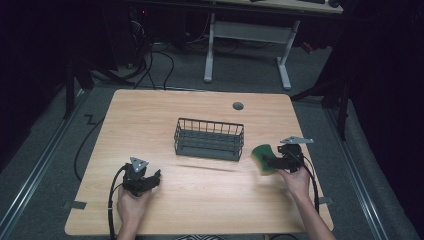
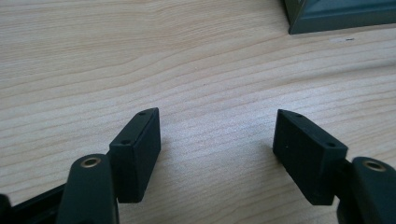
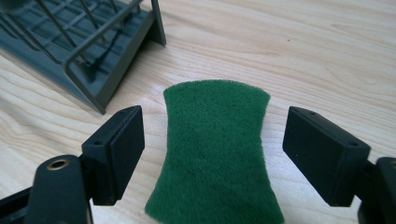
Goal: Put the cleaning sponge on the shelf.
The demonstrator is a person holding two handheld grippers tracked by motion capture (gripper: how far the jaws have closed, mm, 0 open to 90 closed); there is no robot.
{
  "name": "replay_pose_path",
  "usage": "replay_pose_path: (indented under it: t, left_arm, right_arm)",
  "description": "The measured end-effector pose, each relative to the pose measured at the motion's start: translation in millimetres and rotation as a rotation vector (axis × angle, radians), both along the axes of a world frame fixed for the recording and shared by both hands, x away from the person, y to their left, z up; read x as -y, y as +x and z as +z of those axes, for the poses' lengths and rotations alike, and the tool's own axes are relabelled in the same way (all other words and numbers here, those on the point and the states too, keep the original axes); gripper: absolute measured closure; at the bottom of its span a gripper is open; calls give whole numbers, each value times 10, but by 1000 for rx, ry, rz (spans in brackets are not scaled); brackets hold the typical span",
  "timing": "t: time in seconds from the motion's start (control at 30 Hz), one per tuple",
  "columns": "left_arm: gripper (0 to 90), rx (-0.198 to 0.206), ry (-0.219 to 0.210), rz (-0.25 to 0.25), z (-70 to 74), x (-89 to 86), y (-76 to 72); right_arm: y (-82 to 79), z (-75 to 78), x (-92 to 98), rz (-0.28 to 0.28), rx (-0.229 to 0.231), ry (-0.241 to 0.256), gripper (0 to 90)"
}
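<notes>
Sponge (image 3: 217,154) lies flat on the desk (image 1: 150,115) just right of the basket (image 1: 209,139), between my right claw's (image 3: 212,156) spread jaws, untouched. My left claw (image 2: 217,154), left of the basket, gapes empty.

So the wire basket (image 1: 209,139) sits about mid-table (image 1: 150,115), a bit toward the right edge. The sponge (image 1: 262,158) is just off the basket's right end, nearer the front edge, lying between the right gripper's (image 1: 267,163) spread jaws. The left gripper (image 1: 152,179) is over by the front-left part of the table, well apart from the basket.
</notes>
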State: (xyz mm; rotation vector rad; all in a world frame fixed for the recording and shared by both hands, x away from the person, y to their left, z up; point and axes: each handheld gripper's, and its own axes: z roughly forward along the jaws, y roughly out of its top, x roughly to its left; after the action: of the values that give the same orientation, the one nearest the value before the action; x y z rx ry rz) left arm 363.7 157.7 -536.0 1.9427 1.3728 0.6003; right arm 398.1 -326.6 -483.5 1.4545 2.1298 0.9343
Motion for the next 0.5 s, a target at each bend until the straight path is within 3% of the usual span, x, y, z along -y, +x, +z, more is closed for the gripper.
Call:
replay_pose_path:
  t: [0.23, 0.5]
  left_arm:
    - [316, 0, 1, -1, -1, 4, -1]
    - [314, -1, 2, -2, -1, 3, -1]
  right_arm:
    - [117, -128, -64, -7, -54, -32, 189]
    - [172, -208, -82, -6, -85, -54, 191]
